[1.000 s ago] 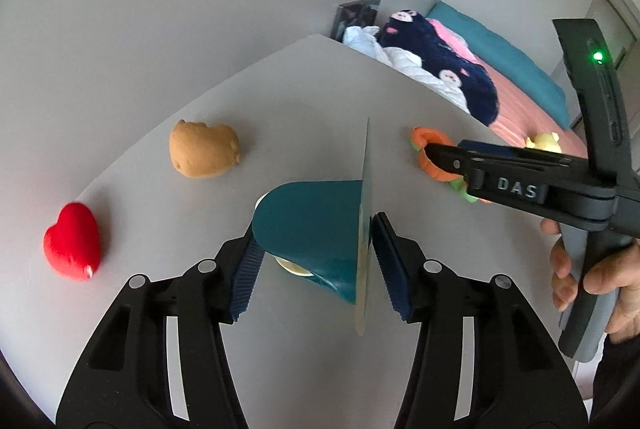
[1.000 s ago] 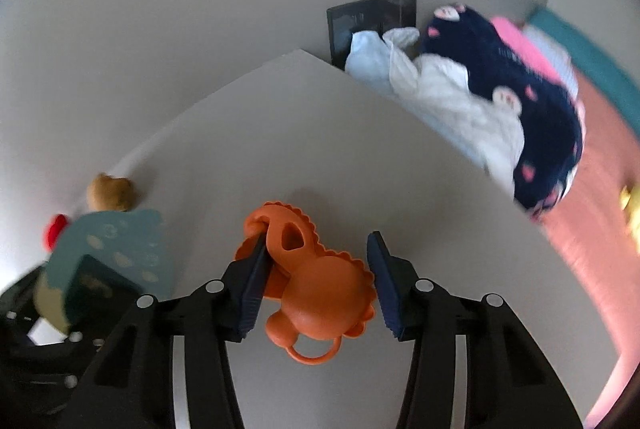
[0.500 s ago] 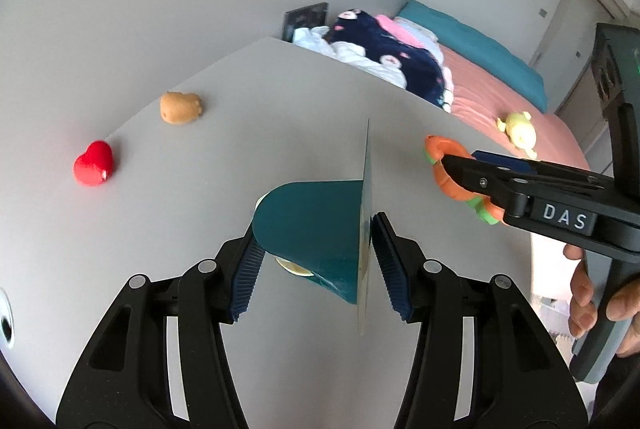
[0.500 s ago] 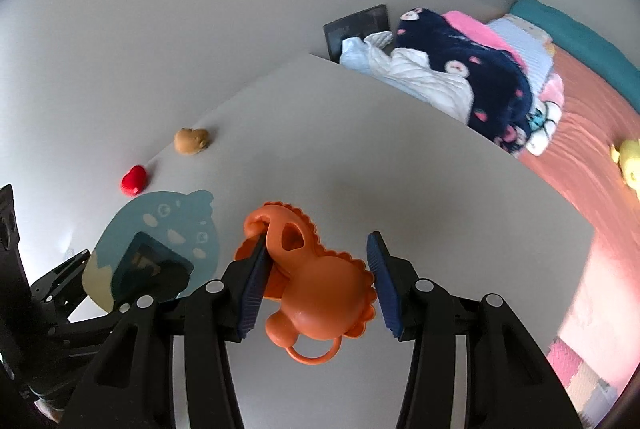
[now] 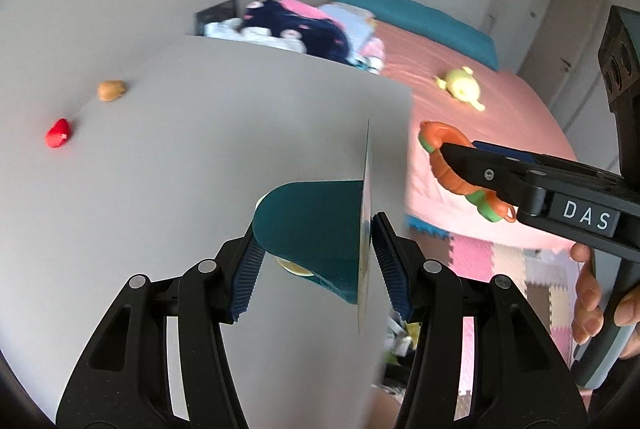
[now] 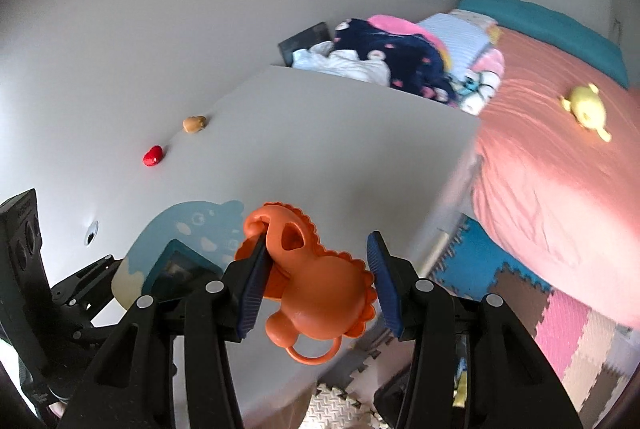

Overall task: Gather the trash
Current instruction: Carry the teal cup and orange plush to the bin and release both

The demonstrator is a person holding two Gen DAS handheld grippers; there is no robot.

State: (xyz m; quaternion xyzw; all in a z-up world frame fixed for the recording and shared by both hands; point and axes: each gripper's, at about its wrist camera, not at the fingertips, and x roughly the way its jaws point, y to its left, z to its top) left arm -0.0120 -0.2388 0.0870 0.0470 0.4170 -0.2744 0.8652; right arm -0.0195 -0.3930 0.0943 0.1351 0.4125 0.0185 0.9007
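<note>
My left gripper (image 5: 314, 261) is shut on a teal toy with a flat pale blue cloud-shaped card (image 5: 316, 225), held above the grey table (image 5: 200, 157); the toy also shows in the right wrist view (image 6: 180, 249). My right gripper (image 6: 316, 285) is shut on an orange dinosaur toy (image 6: 312, 281), held near the table's right edge; the dinosaur toy also shows in the left wrist view (image 5: 448, 157). A red heart-shaped item (image 5: 58, 133) and a tan lump (image 5: 111, 90) lie on the far left of the table.
A pink bed (image 6: 560, 157) with a yellow plush (image 6: 586, 107) stands to the right. A pile of clothes (image 6: 392, 61) lies beyond the table's far edge. Coloured foam floor mats (image 6: 540, 309) lie below. The table has a cable hole (image 6: 92, 231) at left.
Both grippers have pulled back and risen from the table with their toys still held. The views now show the table edge, the bed and the floor mats.
</note>
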